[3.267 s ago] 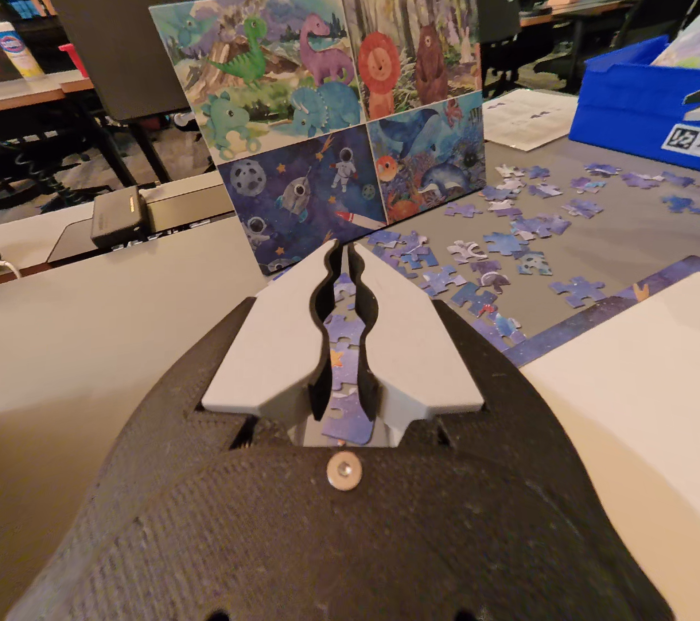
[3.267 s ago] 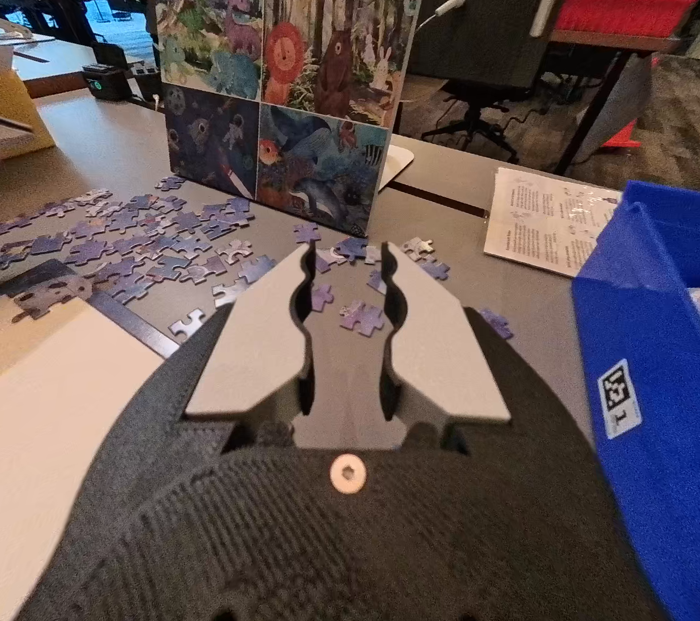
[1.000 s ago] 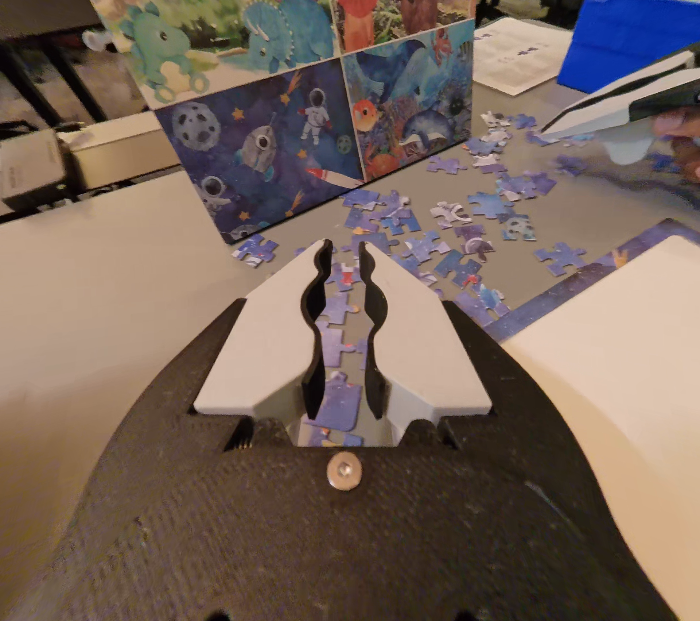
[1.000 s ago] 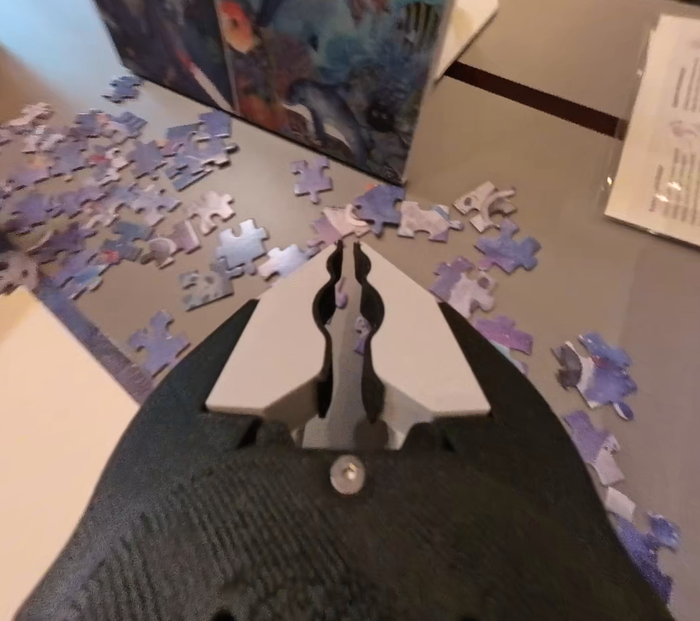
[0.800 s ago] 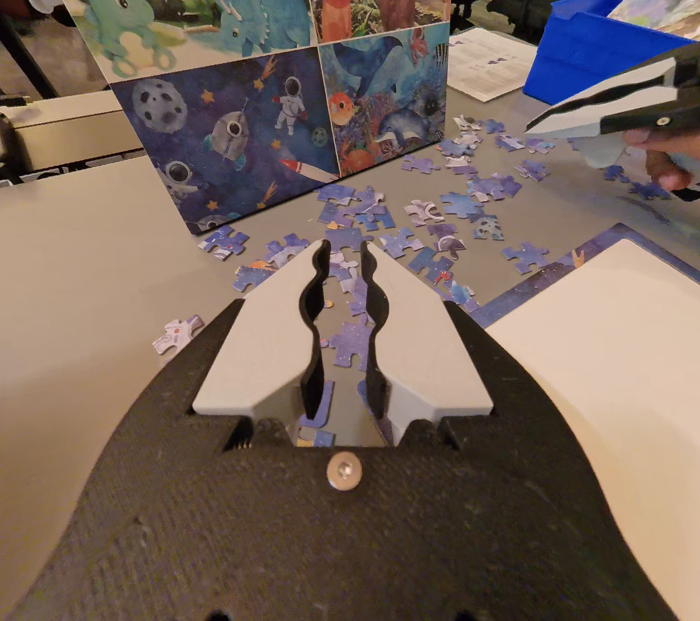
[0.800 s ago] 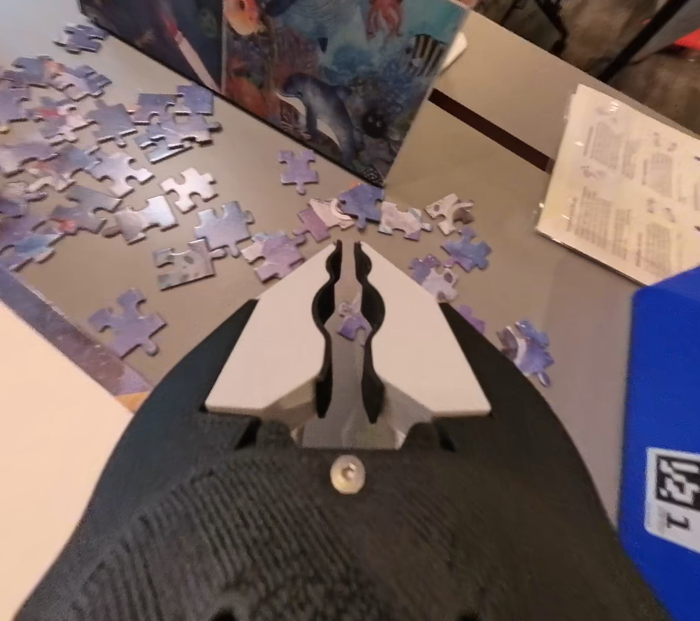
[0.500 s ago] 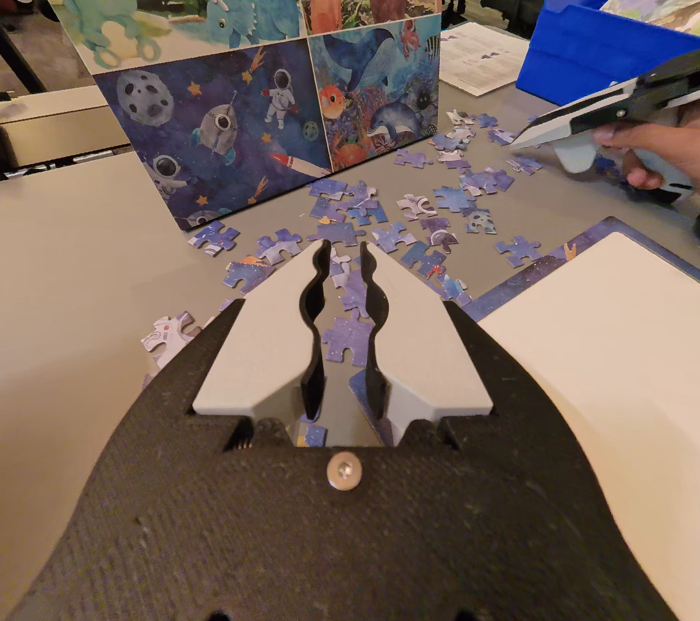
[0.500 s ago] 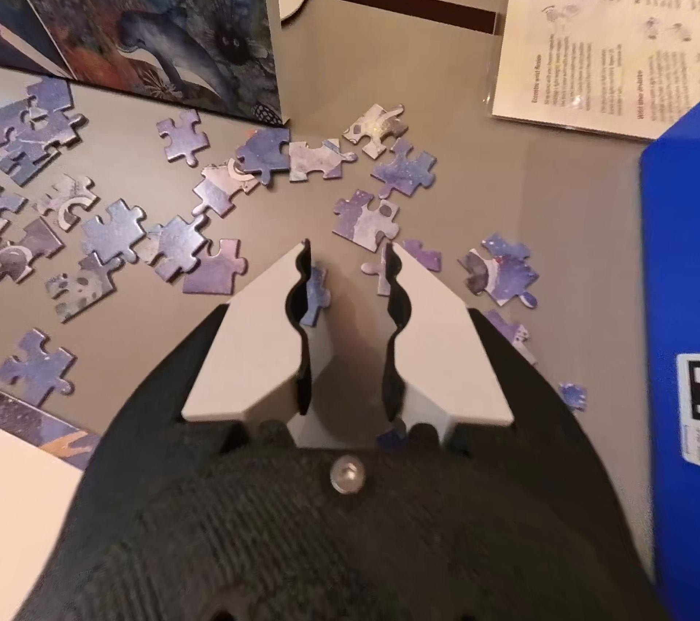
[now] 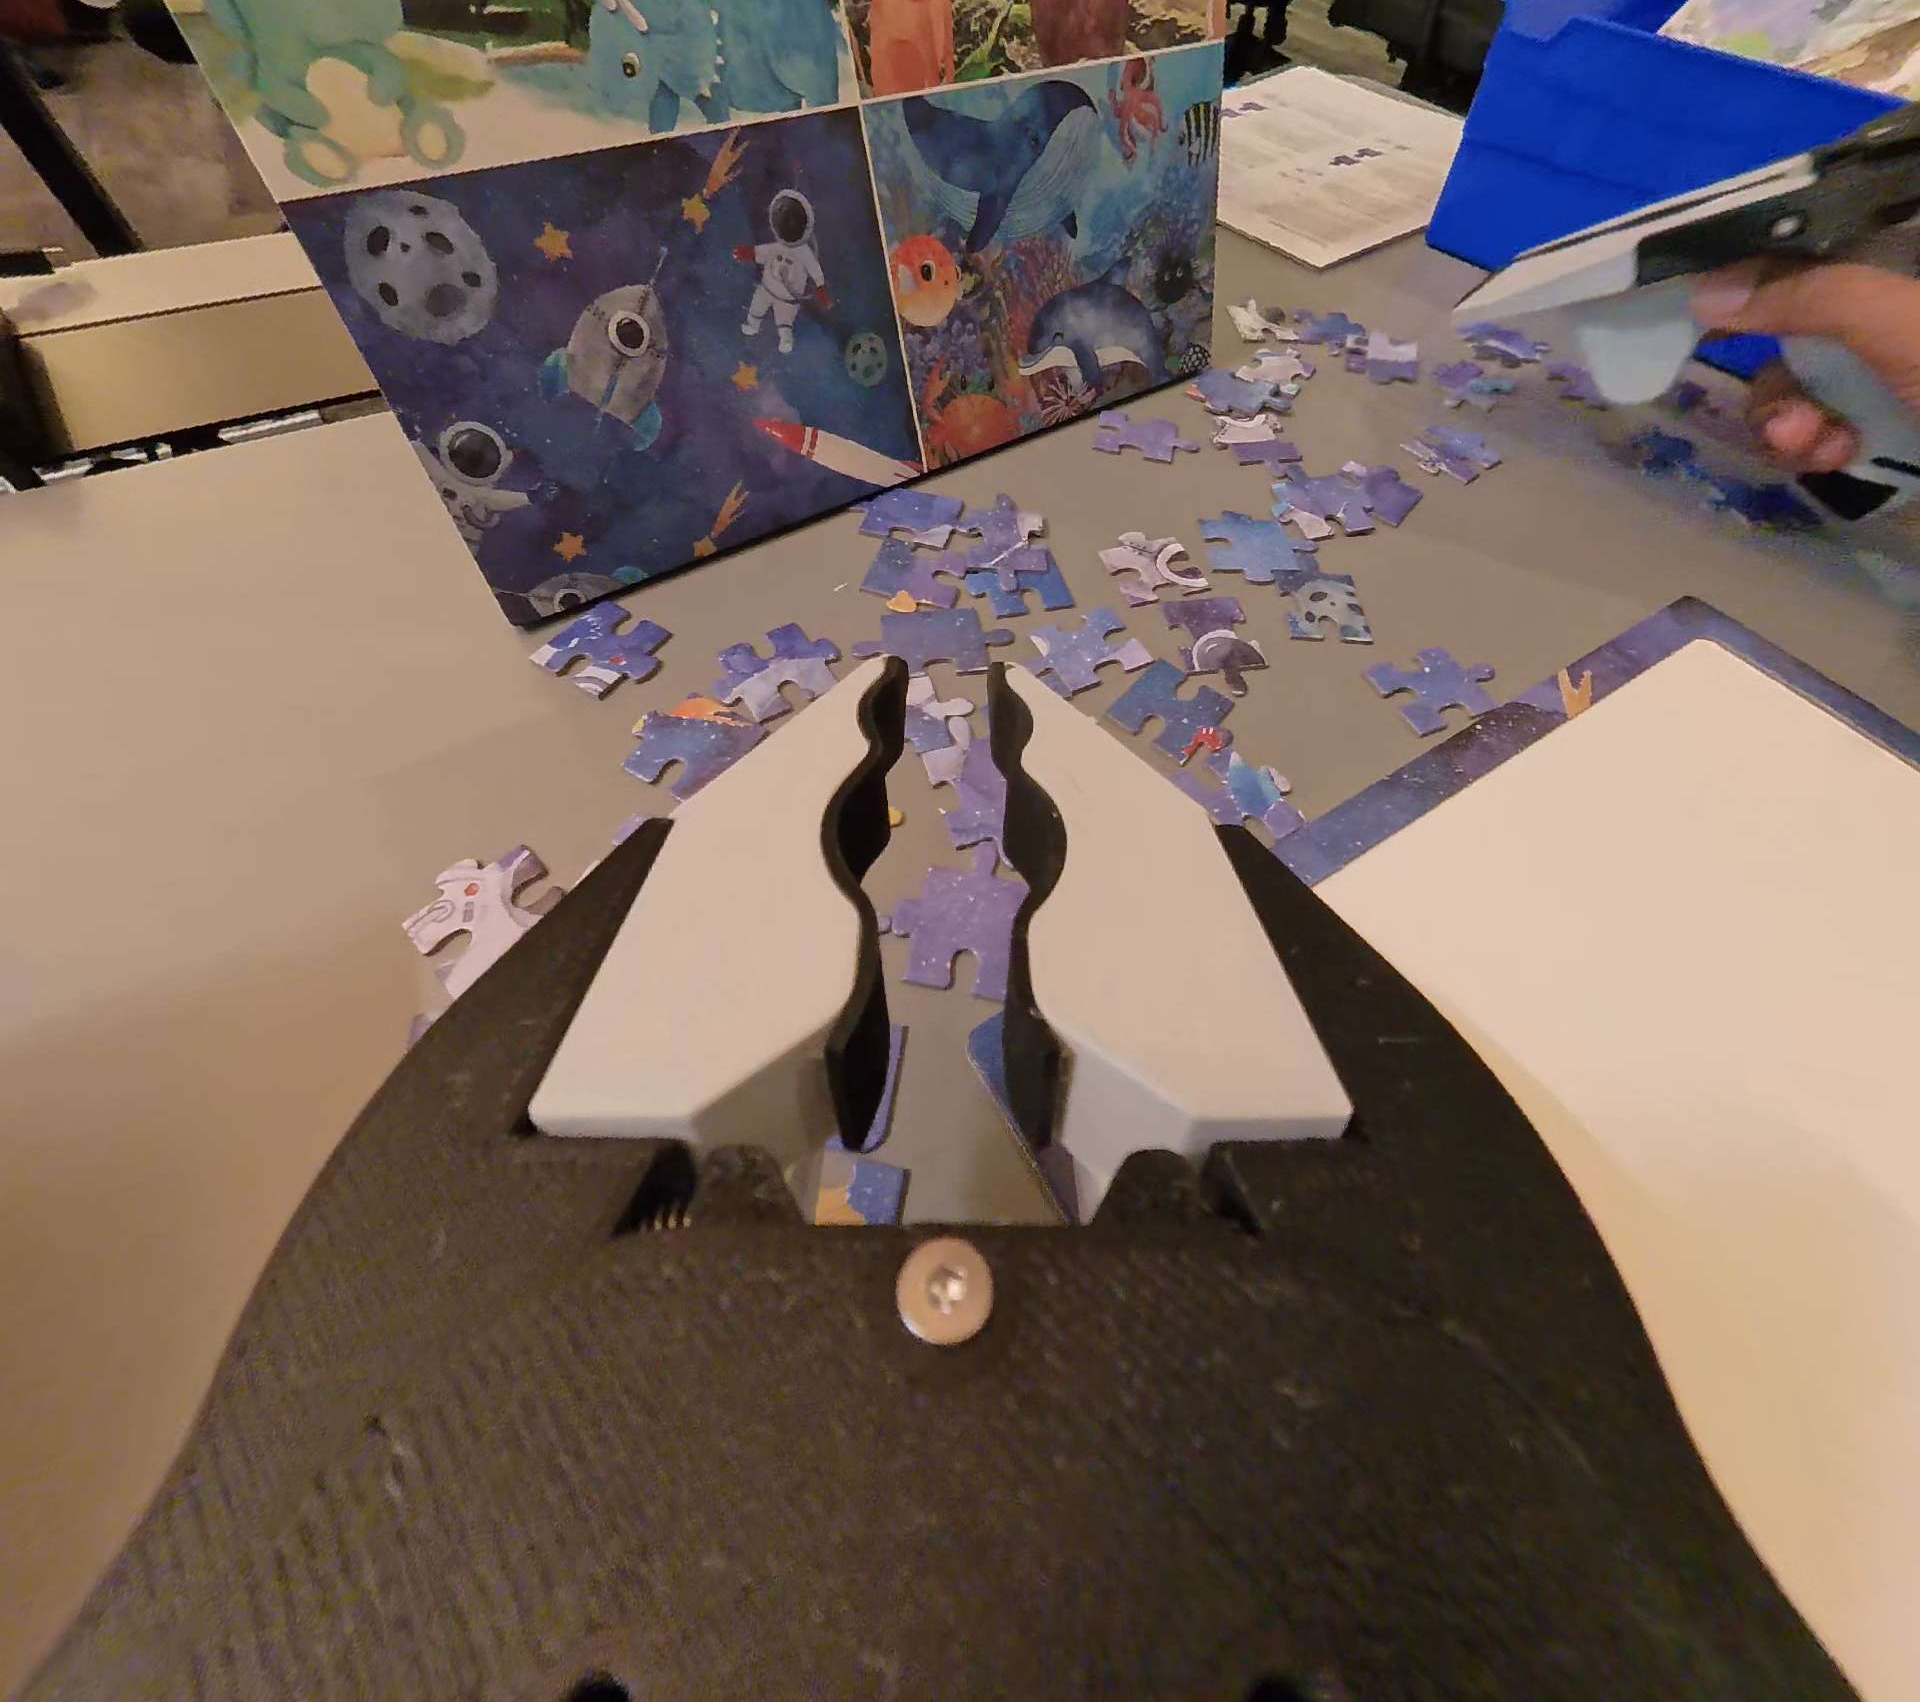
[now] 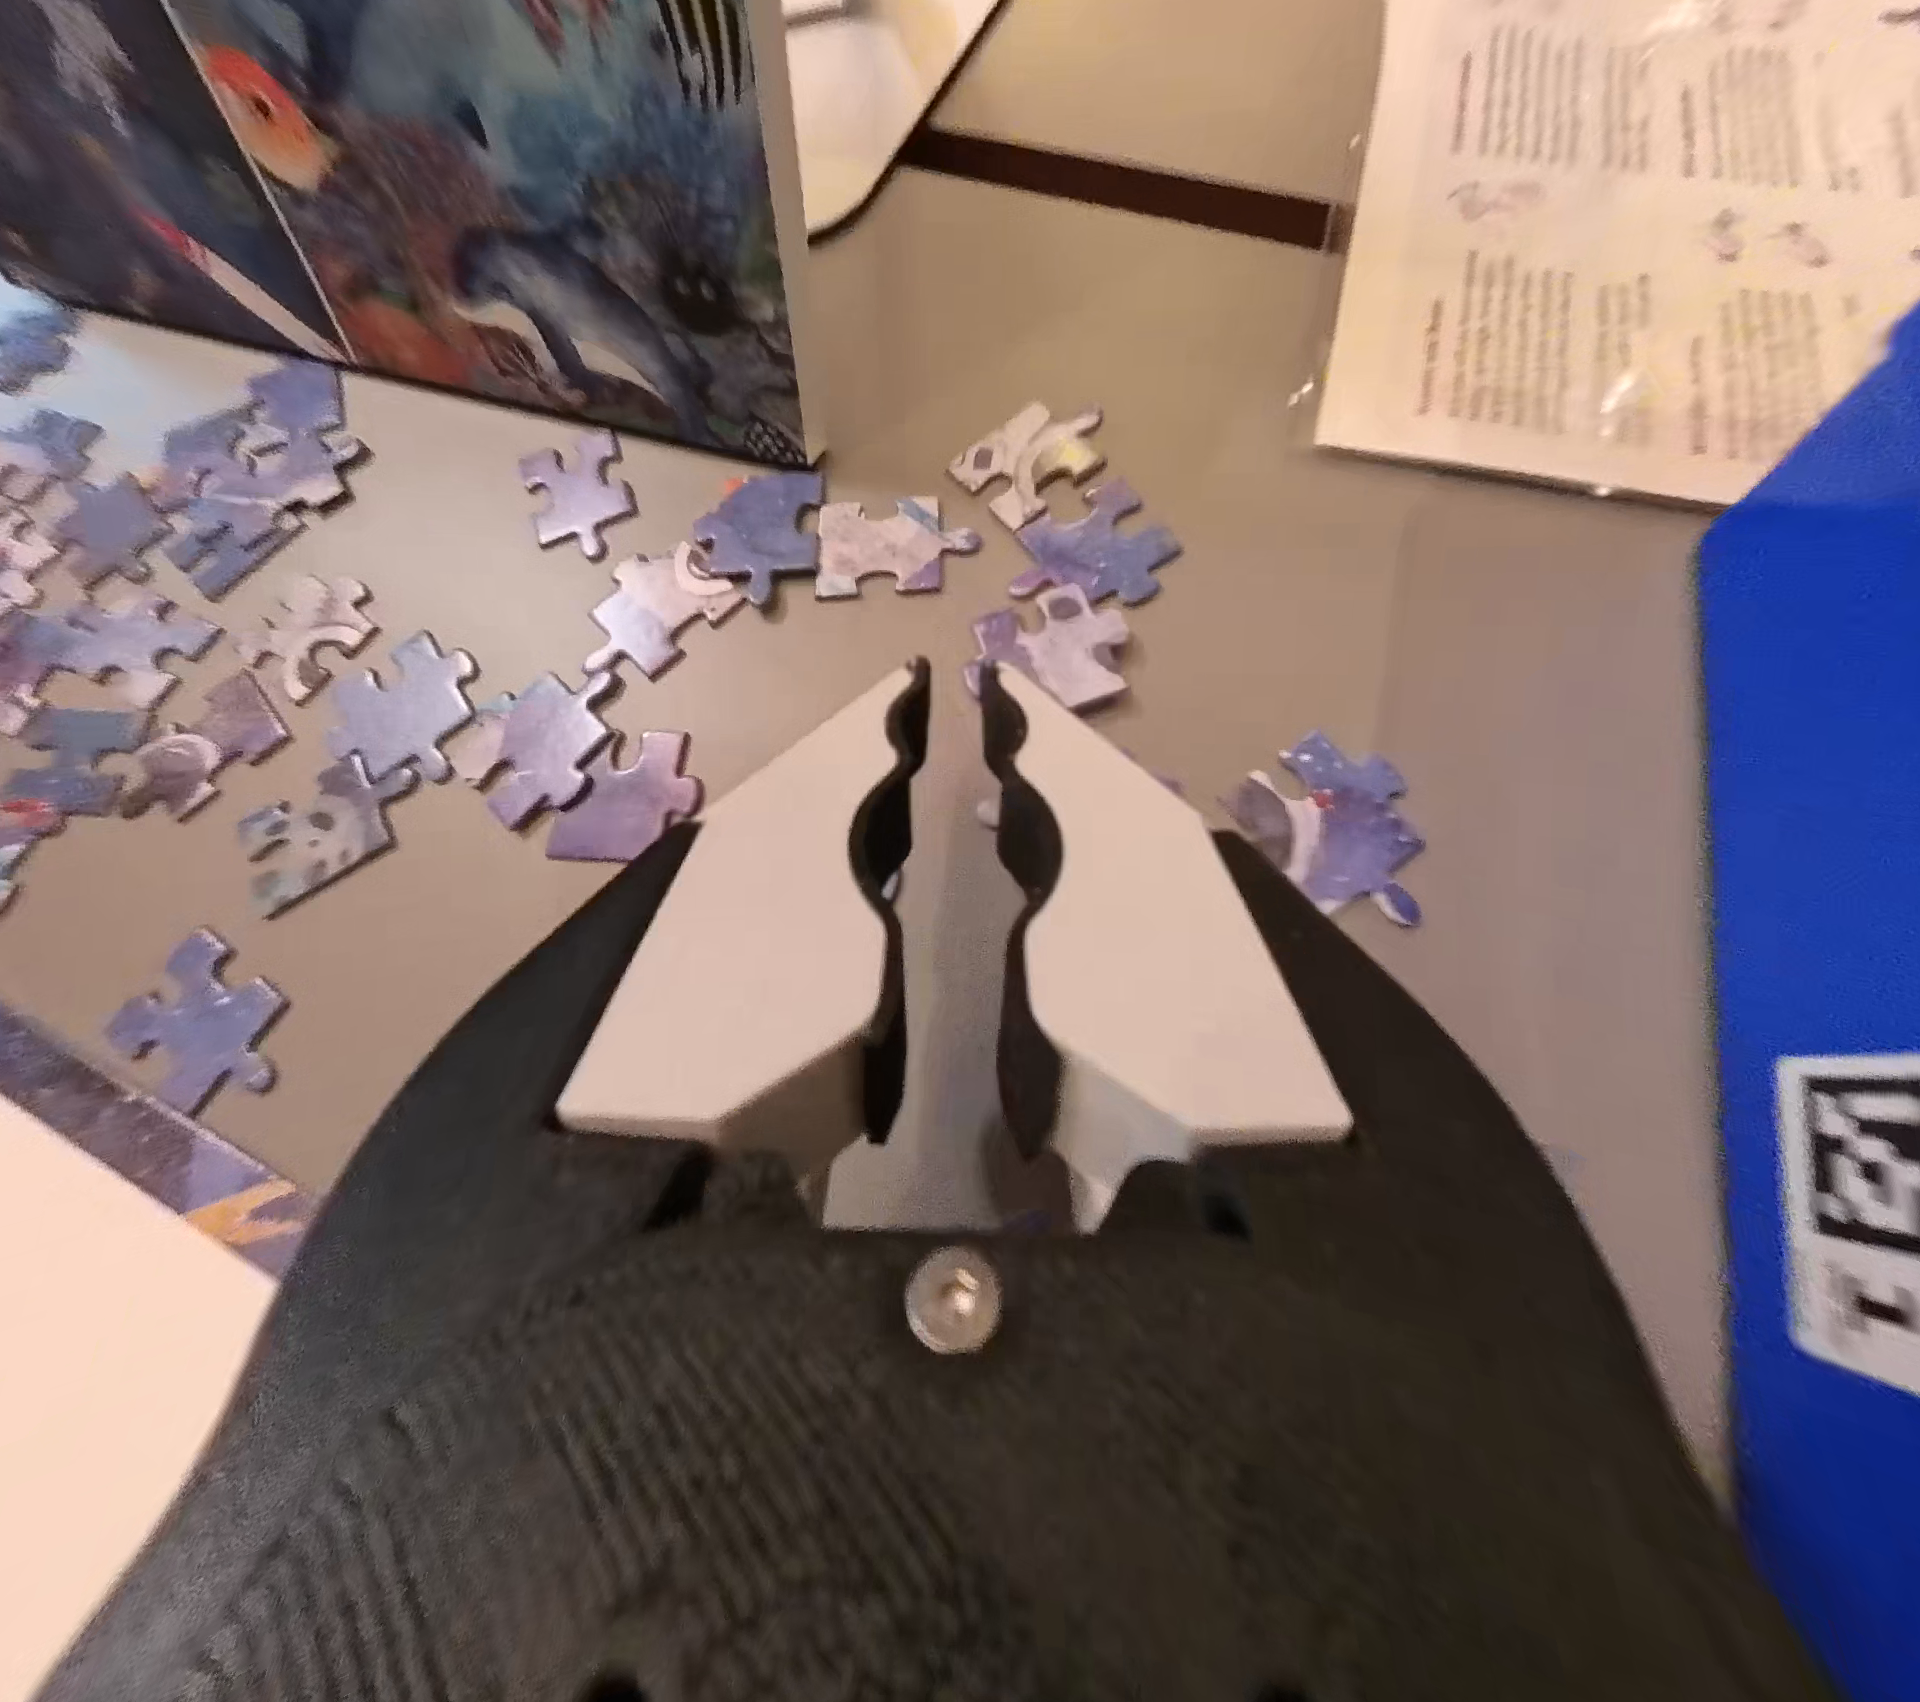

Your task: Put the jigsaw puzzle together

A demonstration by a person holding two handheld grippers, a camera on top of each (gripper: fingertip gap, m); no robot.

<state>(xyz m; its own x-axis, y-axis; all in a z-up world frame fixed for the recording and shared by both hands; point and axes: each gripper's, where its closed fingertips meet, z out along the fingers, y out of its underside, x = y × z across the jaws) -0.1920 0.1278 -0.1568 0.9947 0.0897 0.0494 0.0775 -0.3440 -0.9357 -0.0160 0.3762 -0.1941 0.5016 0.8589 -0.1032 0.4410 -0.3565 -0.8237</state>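
- Desk (image 9: 208, 717) has a picture box (image 9: 727, 198) standing on it, with a blue bin (image 10: 1818, 821) off to the right.
- Puzzle pieces (image 9: 1143, 572) are scattered in front of the box.
- Left gripper (image 9: 943, 678) hangs over the pieces, jaws slightly apart, gripping nothing.
- Right gripper (image 10: 951, 678): jaws nearly together, empty, just beside a pale piece (image 10: 1060, 644).

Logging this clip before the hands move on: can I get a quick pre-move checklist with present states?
1. Left tongs unloaded: ok, slim gap, only table pieces seen through it.
2. Right tongs unloaded: ok, slim gap, nothing seen in it.
3. Loose puzzle pieces flat on the grey table: ok.
4. Puzzle box upright behind the pieces: ok.
5. Room to the right of the right tongs: not ok, blue bin close beside.
6. Right wrist view sharp: not ok, blurred.
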